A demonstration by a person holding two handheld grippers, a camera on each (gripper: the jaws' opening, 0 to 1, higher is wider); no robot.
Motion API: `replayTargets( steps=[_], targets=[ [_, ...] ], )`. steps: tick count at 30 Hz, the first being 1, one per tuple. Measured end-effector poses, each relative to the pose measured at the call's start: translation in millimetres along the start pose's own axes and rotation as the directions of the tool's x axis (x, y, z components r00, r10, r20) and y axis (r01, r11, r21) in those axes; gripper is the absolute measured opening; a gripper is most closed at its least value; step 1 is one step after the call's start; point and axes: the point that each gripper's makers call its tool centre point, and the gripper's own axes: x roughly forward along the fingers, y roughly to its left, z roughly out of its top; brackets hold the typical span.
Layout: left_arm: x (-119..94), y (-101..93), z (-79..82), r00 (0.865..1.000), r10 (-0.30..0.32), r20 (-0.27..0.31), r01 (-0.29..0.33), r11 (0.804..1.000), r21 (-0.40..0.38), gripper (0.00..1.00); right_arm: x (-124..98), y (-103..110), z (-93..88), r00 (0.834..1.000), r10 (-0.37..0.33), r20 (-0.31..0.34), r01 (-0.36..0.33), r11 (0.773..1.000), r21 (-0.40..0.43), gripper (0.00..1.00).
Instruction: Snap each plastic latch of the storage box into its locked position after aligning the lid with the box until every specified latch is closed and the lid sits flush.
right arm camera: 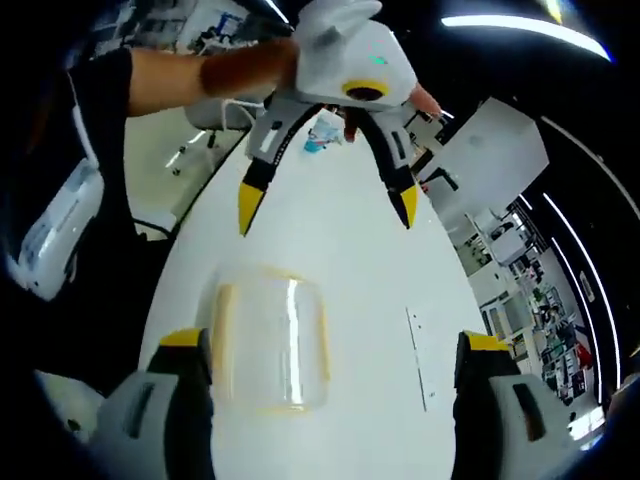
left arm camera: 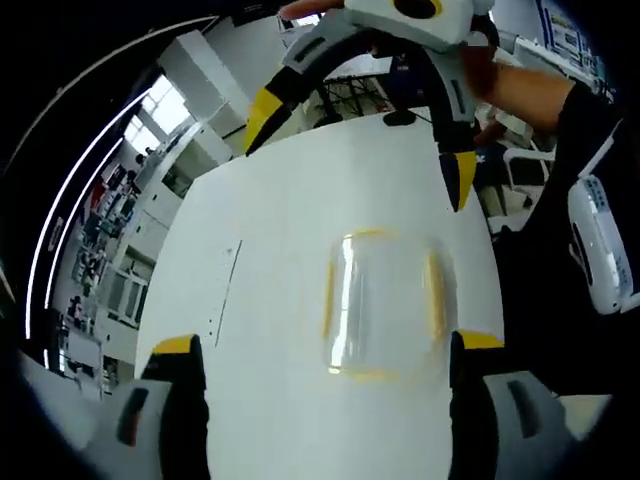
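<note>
A clear plastic storage box point(left arm camera: 385, 305) with rounded corners and pale yellow latches along its edges lay on the smooth white surface point(left arm camera: 280, 240), its lid on top and no tool touching it. In the left gripper view the left tool point(left arm camera: 325, 345) was released, its grey, yellow-tipped jaws spread wide to either side of the box, which lay just ahead between them, while the right tool point(left arm camera: 360, 160) hung spread beyond the box's far side. In the right gripper view the right tool point(right arm camera: 335, 342) stood equally wide, the box point(right arm camera: 272, 340) nearer its left jaw, and the left tool point(right arm camera: 325, 210), held in a person's hand point(right arm camera: 250, 70), was splayed above the surface past the box.
</note>
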Motion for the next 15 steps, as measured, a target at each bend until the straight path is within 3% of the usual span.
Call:
replayTargets(
  steps=[5, 11, 15],
  targets=[
    [-3, 5.2, 6.1, 0.998, -0.066, -0.019, 0.065, 0.997, -0.032, 1.0, 6, -6, -6.4, 0.996, 0.065, -0.06, -0.064, 0.998, 0.023, 1.0],
    [-3, 13.0, 0.8, 0.989, -0.109, -0.101, 0.104, 0.993, -0.048, 1.0, 12, -7, -3.6, 0.985, 0.136, -0.111, -0.133, 0.991, 0.033, 1.0],
    [0, 14.5, 3.4, 0.983, -0.14, -0.121, 0.133, 0.989, -0.061, 1.0, 13, -12, -4.0, 0.974, 0.181, -0.136, -0.175, 0.983, 0.054, 1.0]
  ],
)
